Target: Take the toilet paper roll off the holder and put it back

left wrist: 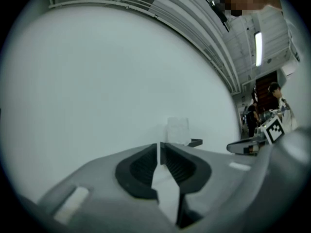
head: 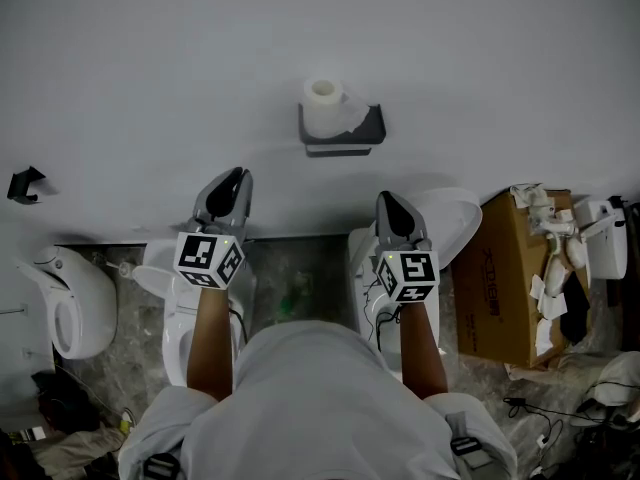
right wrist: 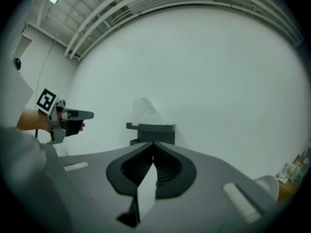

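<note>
Roll: the toilet paper roll [head: 323, 108] stands on the holder [head: 345, 140], at its left end, with a loose sheet hanging toward the right. It is not yet taken off.
Holder: dark and fixed on the white wall [head: 150, 68], so the roll can be reached only from the front.
Left gripper [head: 232, 183]: clenched to a thin slit with nothing inside, held level, pointing at the wall left of the holder and well apart from it.
Right gripper [head: 392, 206]: closed and empty, level, aimed about at the holder, also apart from it.
Judgement: this looks like the approach; the jaws must open before any grasp on the roll.
</note>
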The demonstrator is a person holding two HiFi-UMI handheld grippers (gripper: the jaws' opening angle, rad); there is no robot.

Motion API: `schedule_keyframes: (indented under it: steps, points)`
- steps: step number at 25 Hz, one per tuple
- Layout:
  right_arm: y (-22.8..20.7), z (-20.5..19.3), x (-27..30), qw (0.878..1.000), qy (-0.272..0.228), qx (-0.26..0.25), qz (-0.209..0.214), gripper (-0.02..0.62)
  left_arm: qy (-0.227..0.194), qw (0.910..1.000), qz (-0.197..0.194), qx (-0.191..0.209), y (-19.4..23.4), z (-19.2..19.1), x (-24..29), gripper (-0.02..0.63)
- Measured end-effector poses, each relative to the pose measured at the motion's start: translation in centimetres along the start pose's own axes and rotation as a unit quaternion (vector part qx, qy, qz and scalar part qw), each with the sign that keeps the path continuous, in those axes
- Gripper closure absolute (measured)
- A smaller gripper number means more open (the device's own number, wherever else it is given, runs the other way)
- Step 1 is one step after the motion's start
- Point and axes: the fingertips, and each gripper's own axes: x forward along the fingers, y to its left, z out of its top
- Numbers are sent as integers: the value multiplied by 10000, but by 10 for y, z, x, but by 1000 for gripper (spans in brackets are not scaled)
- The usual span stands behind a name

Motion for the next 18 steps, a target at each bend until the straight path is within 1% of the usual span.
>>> schedule_keyframes:
  steps: [5, 7, 18]
  points:
    - [11, 6, -4, 10000, -40, -51, -33, 592, 64, 10000, 25, -36, 7, -3, -10, 585]
    - [14, 9, -5, 9999, -57, -67, -70, 592, 83, 10000, 30, -41, 9, -3, -14, 606]
    - [24, 18, -6, 9997, -72, -139, -166, 592, 55, 9999, -14, -155, 20, -2, -20, 609]
